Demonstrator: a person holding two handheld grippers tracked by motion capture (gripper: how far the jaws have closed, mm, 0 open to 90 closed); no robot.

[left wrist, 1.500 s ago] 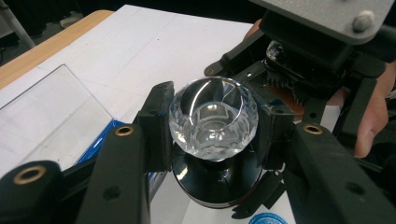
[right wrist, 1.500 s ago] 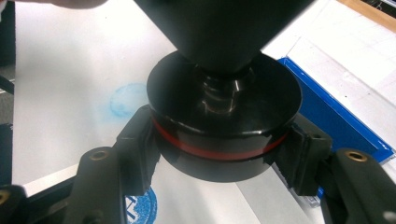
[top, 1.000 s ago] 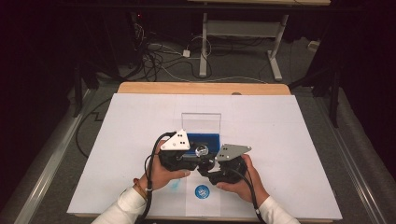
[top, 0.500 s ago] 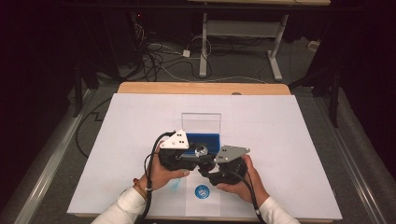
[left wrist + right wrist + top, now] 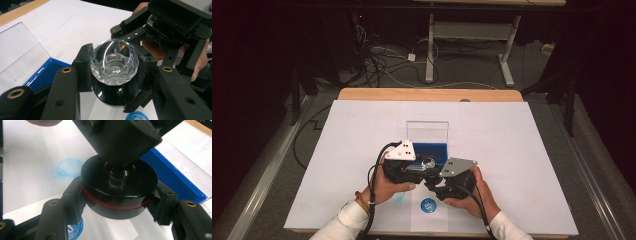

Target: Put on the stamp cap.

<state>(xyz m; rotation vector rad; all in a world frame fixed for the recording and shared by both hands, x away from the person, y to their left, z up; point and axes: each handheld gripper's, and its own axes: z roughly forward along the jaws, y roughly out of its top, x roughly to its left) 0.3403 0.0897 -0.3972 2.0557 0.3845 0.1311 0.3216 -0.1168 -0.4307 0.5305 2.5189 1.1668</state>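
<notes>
Gripping a faceted crystal knob (image 5: 113,61), the left claw (image 5: 424,165) is clenched on its clear head, while the right claw (image 5: 434,181) is clamped around the black disc base (image 5: 119,195) with a red ring just beneath it. The two pieces meet on one shared axis, joined by what looks like a short threaded stem (image 5: 117,178), though it is partly shadowed. Both are held above the white tabletop (image 5: 522,150), just in front of the blue-lined case (image 5: 432,150) with its clear lid raised. Any coming twist would turn about that stem, with both hands equally close.
</notes>
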